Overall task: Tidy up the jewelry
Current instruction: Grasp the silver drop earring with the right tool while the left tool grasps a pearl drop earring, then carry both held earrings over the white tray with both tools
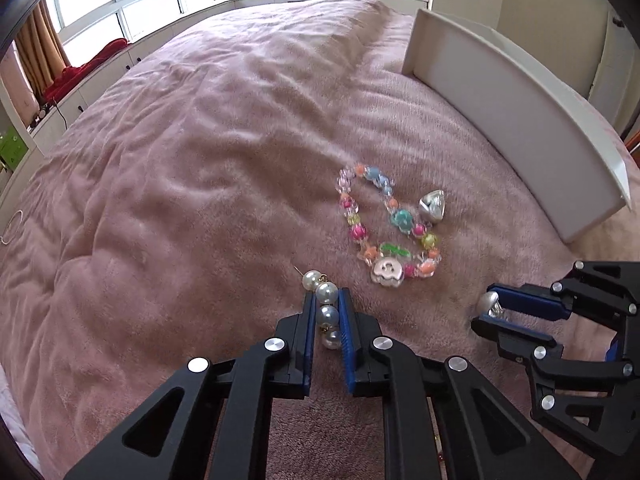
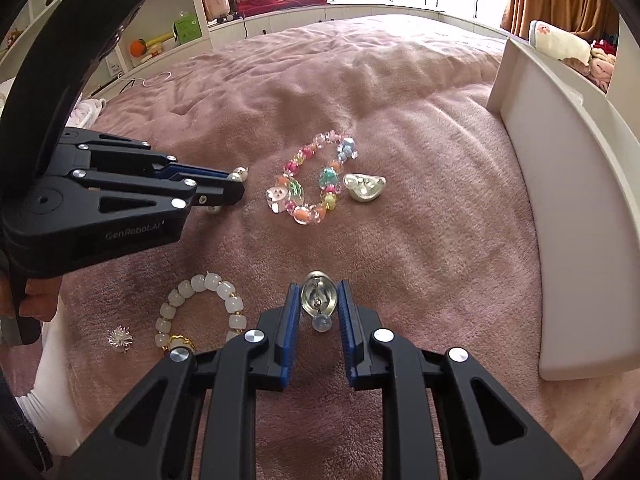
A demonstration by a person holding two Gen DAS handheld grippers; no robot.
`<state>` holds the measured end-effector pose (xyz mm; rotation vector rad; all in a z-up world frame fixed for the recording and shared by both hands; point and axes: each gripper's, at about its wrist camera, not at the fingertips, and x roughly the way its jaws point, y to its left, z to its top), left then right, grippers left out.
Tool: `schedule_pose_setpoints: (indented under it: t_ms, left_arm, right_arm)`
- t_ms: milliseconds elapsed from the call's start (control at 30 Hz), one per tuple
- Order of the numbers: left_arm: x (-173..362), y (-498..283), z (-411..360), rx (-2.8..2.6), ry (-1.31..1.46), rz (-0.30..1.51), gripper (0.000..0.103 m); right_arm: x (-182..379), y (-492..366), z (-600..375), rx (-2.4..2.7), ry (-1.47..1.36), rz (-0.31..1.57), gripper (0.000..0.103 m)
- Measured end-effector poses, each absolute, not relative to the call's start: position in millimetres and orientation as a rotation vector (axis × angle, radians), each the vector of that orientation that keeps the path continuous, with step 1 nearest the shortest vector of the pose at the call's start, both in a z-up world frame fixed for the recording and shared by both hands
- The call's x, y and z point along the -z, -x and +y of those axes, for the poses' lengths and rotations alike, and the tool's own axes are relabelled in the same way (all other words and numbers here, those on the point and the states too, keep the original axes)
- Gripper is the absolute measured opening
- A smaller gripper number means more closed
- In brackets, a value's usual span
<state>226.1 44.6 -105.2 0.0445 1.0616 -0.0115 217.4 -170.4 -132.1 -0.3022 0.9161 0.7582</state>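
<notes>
Your left gripper (image 1: 325,312) is clamped on the pearl drop earring (image 1: 325,308), just left of the colourful bead bracelet (image 1: 384,224), pinching the strand sideways so it lifts without swinging. Your right gripper (image 2: 319,304) grasps the silver earring (image 2: 319,300), nearer you than that bracelet, likely bound for the white tray (image 2: 576,216) to the bracelet's right. A second silver earring (image 2: 365,186) touches the bracelet's right edge. Only the right wrist view shows the white bead bracelet (image 2: 200,308) and a silver brooch (image 2: 119,339), well below the colourful bracelet
</notes>
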Motion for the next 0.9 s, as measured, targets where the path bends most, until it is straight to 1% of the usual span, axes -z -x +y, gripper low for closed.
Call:
schedule_pose_setpoints:
  t_ms: [267, 400, 700, 900]
  left_arm:
    - [64, -243, 49, -0.01, -0.003, 0.962, 0.016]
    - [42, -256, 47, -0.02, 0.017, 0.911, 0.016]
    - [-5, -275, 29, -0.003, 0.034, 0.816, 0.016]
    - [-26, -284, 11, 0.006, 0.021, 0.779, 0.016]
  right_arm:
    - [98, -220, -174, -0.754, 0.283, 0.85, 0.019]
    - [70, -221, -180, -0.741, 0.271, 0.784, 0.019]
    - [14, -228, -197, -0.712, 0.243, 0.669, 0.019]
    - [-15, -232, -214, -0.675, 0.217, 0.614, 0.019]
